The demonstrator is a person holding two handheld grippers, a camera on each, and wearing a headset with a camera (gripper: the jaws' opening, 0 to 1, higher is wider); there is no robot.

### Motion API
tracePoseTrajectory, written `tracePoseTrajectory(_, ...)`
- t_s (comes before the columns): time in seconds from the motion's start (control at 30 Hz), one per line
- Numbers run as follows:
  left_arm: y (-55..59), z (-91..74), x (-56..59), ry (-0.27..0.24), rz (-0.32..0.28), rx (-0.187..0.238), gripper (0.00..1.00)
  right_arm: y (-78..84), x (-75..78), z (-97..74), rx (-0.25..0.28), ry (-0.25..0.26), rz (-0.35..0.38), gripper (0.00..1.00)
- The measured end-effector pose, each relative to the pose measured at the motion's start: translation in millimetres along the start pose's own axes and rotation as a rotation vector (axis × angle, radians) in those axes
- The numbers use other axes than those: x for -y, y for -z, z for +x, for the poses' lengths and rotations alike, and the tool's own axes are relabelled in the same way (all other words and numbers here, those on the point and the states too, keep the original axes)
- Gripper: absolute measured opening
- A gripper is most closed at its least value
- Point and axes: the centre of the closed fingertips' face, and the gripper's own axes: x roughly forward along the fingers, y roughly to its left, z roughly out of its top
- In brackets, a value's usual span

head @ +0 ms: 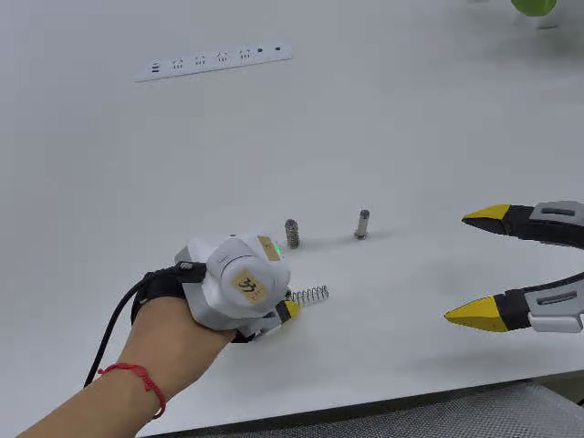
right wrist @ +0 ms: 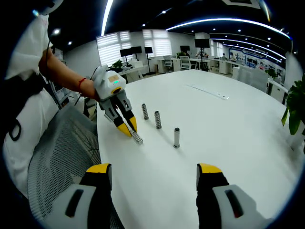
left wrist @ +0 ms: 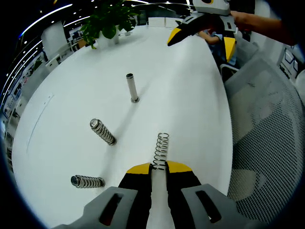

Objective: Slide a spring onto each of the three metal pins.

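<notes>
My left gripper (head: pixel 290 308) is shut on one end of a loose spring (head: pixel 310 295), which sticks out level just above the white table. In the left gripper view the held spring (left wrist: pixel 161 149) points past the jaws (left wrist: pixel 158 167). A bare metal pin (left wrist: pixel 132 88) stands ahead, with two spring-covered pins (left wrist: pixel 103 132) (left wrist: pixel 88 181) to its left. The head view has one sprung pin (head: pixel 292 233) and the bare pin (head: pixel 362 224). My right gripper (head: pixel 474 265) hovers open at the right with nothing between its yellow tips (right wrist: pixel 155 171).
A white power strip (head: pixel 214 62) lies at the far left of the table (head: pixel 411 137). A green plant (head: pixel 534 7) stands at the far right corner. A grey mesh chair (head: pixel 511 411) sits below the table's near edge.
</notes>
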Motion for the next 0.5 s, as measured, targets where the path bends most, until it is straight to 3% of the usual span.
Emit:
tracePoseTrajectory(0.13, -0.6, -2.1, 1.7, 0.003, -0.007, 0.016, 0.11, -3.2, -2.8, 2.7, 0.000, -0.005, -0.004, 0.72)
tracePoseTrajectory(0.5, -14.3, -17.8, 1.4, 0.009, -0.083, 0.141, 0.11, -28.1, -7.6, 3.7, 0.047, -0.017, 0.006, 0.68)
